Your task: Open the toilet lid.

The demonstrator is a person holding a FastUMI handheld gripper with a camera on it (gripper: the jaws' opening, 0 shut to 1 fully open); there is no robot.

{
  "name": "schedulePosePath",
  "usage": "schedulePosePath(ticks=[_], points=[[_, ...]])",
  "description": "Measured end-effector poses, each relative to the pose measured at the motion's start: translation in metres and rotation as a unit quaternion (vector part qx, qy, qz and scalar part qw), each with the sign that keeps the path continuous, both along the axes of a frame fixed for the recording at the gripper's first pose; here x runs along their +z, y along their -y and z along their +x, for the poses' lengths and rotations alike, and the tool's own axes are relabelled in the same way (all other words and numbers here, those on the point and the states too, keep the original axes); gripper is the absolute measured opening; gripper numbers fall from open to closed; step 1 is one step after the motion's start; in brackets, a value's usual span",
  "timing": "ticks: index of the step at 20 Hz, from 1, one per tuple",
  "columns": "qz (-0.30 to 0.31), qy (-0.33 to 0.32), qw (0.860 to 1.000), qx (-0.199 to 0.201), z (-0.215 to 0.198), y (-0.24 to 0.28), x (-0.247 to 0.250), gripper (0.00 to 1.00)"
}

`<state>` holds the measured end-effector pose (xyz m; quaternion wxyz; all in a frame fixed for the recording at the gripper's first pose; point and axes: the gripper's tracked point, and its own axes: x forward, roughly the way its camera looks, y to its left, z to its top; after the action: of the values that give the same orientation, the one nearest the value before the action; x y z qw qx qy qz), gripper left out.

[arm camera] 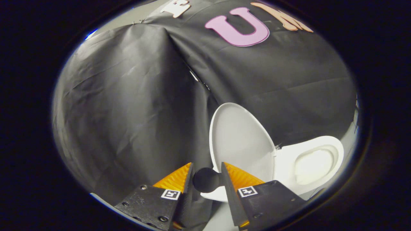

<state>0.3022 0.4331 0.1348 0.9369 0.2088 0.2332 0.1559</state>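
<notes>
The white toilet lid (240,141) stands raised, swung away from the seat and leaning toward the black cloth wall. Beside it the white seat ring (321,142) and the bowl opening (313,165) lie uncovered. A round black knob (205,179) sticks out from the lid's edge and sits between my two fingers. My gripper (207,164) is closed around that knob, with one finger touching each side of it. The lid's lower rim (213,194) shows just behind the knob.
The black cloth wall (135,106) hangs close behind the lid and spreads to both sides. A strip of pale floor (221,218) shows below the fingers.
</notes>
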Motion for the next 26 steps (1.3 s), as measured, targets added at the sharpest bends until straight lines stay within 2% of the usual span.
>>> schedulePosePath(ticks=[5, 11, 18, 26], points=[[-0.007, 0.03, 1.0, -0.002, -0.001, 0.015, 0.016, 0.54], [-0.033, 0.082, 0.995, -0.044, -0.013, 0.074, 0.045, 0.54], [-0.066, 0.111, 0.985, -0.115, -0.012, 0.182, 0.055, 0.53], [-0.075, 0.12, 0.97, -0.198, -0.039, 0.316, 0.056, 0.54]])
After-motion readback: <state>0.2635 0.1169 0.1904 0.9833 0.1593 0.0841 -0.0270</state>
